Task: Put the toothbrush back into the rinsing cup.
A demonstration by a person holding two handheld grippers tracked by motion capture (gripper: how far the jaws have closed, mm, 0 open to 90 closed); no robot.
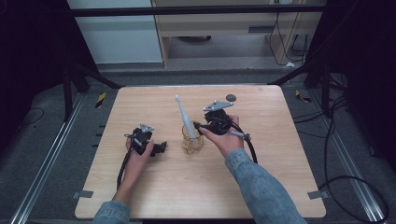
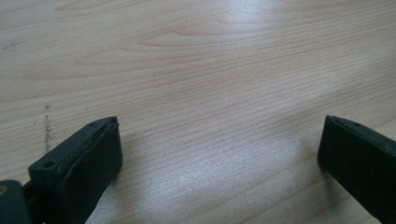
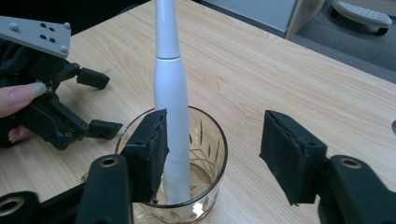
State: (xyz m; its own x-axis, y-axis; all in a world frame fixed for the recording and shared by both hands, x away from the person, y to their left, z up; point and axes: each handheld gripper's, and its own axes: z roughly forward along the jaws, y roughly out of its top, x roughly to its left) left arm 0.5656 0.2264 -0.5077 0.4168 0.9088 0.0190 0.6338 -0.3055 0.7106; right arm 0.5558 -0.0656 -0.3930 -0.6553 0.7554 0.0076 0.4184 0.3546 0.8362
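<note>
In the right gripper view we lose the top of the white toothbrush handle (image 3: pixel 170 88) past the upper edge, and the left jaw covers part of its lower shaft, so we cannot tell whether that pad touches it. The glass (image 3: pixel 205 154) is cut off at the bottom edge. In the high view the small dark round object (image 1: pixel 230 98) near the table's (image 1: pixel 154 186) far edge is too small for us to identify. The left gripper (image 2: pixel 219 154) shows its jaws cropped at both lower corners.

A white toothbrush (image 1: pixel 182 113) leans in what looks like a glass (image 1: pixel 192 139).
</note>
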